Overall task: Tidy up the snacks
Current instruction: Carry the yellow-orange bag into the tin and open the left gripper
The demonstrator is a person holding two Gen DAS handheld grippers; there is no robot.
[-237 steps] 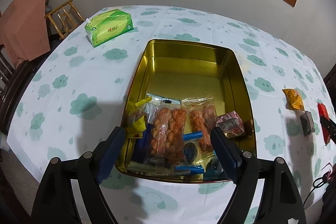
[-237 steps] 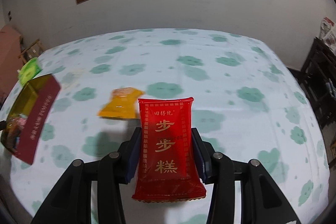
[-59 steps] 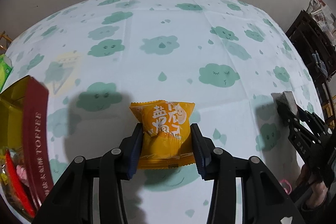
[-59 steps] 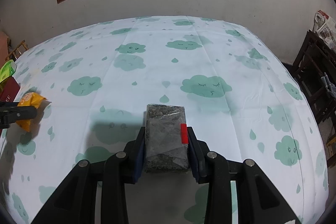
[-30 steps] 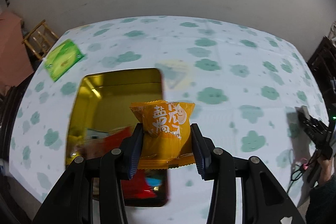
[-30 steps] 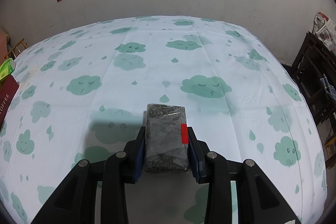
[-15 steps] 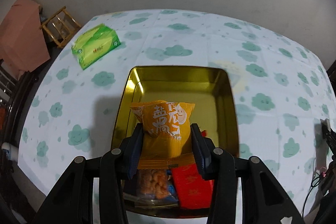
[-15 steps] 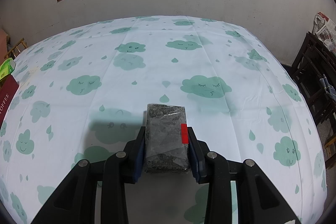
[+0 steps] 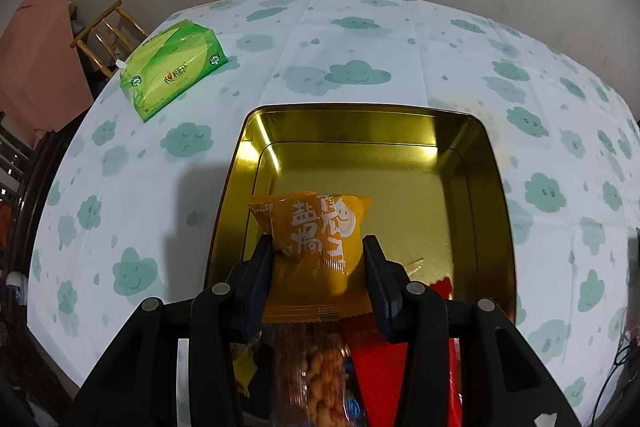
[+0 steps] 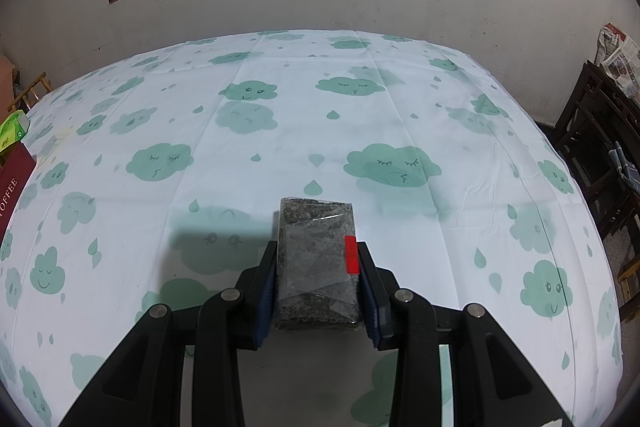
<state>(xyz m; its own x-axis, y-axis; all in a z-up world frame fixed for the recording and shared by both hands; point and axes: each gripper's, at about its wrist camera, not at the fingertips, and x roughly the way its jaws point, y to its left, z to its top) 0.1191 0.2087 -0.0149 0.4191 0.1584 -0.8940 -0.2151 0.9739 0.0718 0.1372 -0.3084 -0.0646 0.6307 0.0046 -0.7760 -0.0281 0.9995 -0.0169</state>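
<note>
My left gripper (image 9: 318, 255) is shut on an orange snack packet (image 9: 316, 239) with white characters, held above the open gold tin (image 9: 496, 187). Beneath the packet, at the tin's near end, lie a clear bag of orange twists (image 9: 320, 375) and a red packet (image 9: 384, 367). The tin's far half shows bare gold floor. My right gripper (image 10: 316, 263) is shut on a grey speckled block in clear wrap (image 10: 316, 259) with a red tab, held just over the cloud-print tablecloth (image 10: 320, 131). The tin's dark red outer wall (image 10: 12, 183) shows at the right wrist view's left edge.
A green tissue pack (image 9: 172, 71) lies on the cloth beyond the tin to the left. A wooden chair (image 9: 104, 35) and a pink cloth (image 9: 36, 59) stand past the table's far left edge. Dark wooden furniture (image 10: 600, 143) stands right of the table.
My left gripper has carried the orange packet from beside the tin to over it and lower, so the tin looms larger. The right gripper and its block have not moved.
</note>
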